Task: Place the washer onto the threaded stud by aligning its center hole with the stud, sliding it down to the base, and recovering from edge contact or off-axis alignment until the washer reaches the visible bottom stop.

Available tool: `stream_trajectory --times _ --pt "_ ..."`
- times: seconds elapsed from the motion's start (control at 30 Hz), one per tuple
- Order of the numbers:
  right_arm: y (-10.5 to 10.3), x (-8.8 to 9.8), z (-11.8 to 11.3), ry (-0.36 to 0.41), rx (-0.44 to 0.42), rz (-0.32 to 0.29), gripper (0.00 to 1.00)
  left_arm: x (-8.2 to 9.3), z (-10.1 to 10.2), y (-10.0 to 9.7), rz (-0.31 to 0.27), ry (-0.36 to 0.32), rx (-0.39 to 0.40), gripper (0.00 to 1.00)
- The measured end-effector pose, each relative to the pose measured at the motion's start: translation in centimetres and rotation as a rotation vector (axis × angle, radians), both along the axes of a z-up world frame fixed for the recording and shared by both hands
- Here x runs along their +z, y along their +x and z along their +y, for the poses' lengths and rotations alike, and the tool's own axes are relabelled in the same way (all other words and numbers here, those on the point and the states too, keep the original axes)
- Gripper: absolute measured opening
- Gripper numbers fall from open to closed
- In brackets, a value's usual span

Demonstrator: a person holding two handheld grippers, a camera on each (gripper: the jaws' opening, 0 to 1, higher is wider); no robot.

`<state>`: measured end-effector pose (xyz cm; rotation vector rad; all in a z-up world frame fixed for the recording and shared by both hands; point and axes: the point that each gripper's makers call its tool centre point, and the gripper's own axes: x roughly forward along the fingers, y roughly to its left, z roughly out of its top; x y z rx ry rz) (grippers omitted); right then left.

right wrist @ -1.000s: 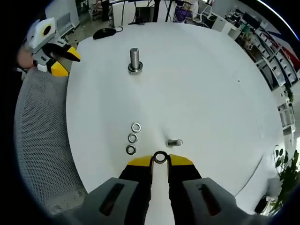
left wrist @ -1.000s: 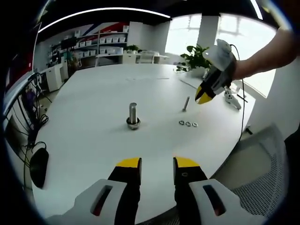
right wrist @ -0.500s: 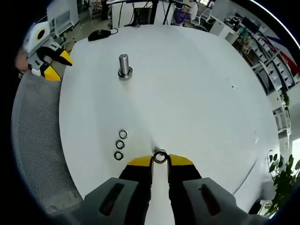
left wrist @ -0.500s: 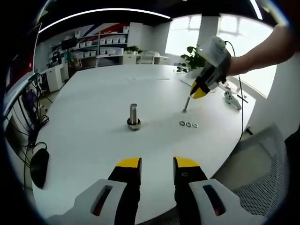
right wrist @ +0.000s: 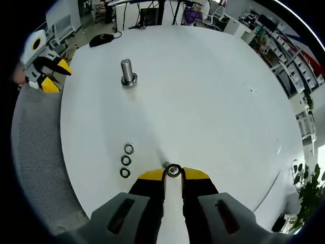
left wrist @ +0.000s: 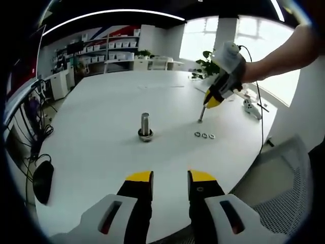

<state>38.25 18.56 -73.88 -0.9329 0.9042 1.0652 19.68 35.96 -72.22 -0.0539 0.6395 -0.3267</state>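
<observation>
My right gripper is pinching a washer just over what looks like the small threaded stud, while my left gripper hangs back, jaws slightly apart, holding nothing, over the white table.

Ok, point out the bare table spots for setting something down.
The wide white stretch of table past the big stud is bare, as is the strip between that stud and the three loose washers. It is crowded at the right gripper, where a washer sits pinched over the thin stud.
</observation>
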Motion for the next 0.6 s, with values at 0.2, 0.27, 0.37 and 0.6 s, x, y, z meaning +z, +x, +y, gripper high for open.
stream_trajectory --times 0.2,0.27,0.37,0.6 --pt "0.0 -0.8 0.1 -0.014 -0.001 0.012 0.14 0.1 0.1 0.0 -0.002 0.0 0.004 0.25" --pt "-0.1 -1.1 0.0 -0.019 -0.003 0.017 0.14 0.0 0.1 0.0 -0.001 0.0 0.004 0.25" --pt "-0.2 -1.9 -0.2 -0.027 -0.015 0.028 0.14 0.0 0.1 0.0 -0.001 0.0 0.005 0.25" --pt "-0.1 -3.4 -0.8 -0.04 -0.064 0.063 0.14 0.0 0.1 0.0 0.001 0.002 0.008 0.25"
